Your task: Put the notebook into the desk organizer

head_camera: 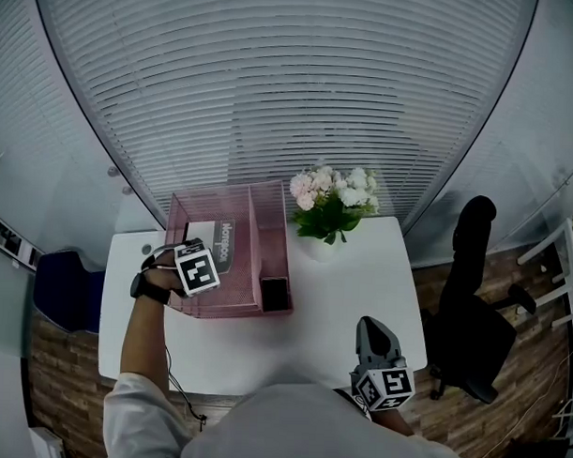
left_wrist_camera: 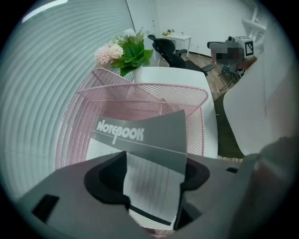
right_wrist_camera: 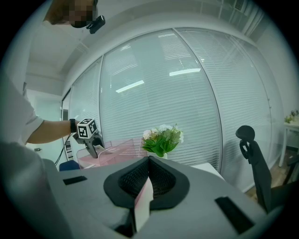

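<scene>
Left tool is clamped on the near edge of the notebook, which slopes ahead of it, down inside the pink mesh desk organizer. Letting go looks like all that's left. Right tool, jaws together, sits well clear.

Notebook's half buried, plus a couple of mystery bits

In the head view the notebook is mostly covered by the marker cube of the left tongs at its 7 o'clock and by the mesh of the desk organizer. In the left gripper view its lower end drops behind those tongs. The dark thing at the organizer's 5 o'clock corner is too small to call. The surface loses its 6 o'clock edge under the person's shoulders. The pale strip where the right tongs meet, no idea.
</scene>
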The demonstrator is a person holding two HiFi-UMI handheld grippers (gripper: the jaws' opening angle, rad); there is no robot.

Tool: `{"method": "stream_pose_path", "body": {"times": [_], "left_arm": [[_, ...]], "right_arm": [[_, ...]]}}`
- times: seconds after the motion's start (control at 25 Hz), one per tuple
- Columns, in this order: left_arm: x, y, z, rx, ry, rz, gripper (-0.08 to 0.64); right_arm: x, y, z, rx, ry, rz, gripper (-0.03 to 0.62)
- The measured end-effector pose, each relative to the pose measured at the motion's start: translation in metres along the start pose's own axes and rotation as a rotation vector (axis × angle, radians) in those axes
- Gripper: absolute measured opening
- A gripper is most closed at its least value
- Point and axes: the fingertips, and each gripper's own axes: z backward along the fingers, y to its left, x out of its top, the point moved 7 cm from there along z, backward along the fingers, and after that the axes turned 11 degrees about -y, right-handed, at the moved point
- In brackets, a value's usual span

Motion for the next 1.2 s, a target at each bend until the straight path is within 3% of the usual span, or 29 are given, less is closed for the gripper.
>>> {"method": "stream_pose_path", "body": {"times": [0.12,0.44,0.64,0.8,1.0,1.2], "left_arm": [[0.0,0.0,-0.002,-0.043,0.002,0.011,0.302],[-0.001,0.0,-0.001,-0.049,-0.007,0.031,0.356],[-0.002,-0.004,0.002,-0.054,-0.004,0.032,0.356],[0.004,-0.005,-0.001,-0.056,-0.051,0.006,0.356],[-0.001,-0.01,0.003,-0.053,-0.028,0.018,0.356],[0.002,-0.016,0.01,-0.015,-0.058,0.012,0.356]], "right_arm": [[-0.001,-0.002,-0.001,-0.005,0.003,-0.002,0.014],[-0.002,-0.005,-0.003,-0.01,0.014,-0.01,0.014],[-0.003,-0.005,-0.005,-0.002,0.018,-0.016,0.014],[-0.005,-0.004,-0.006,0.003,0.018,-0.016,0.014],[-0.002,-0.002,-0.007,0.009,0.012,-0.011,0.014],[0.002,0.001,-0.006,0.016,0.005,0.002,0.014]]}}
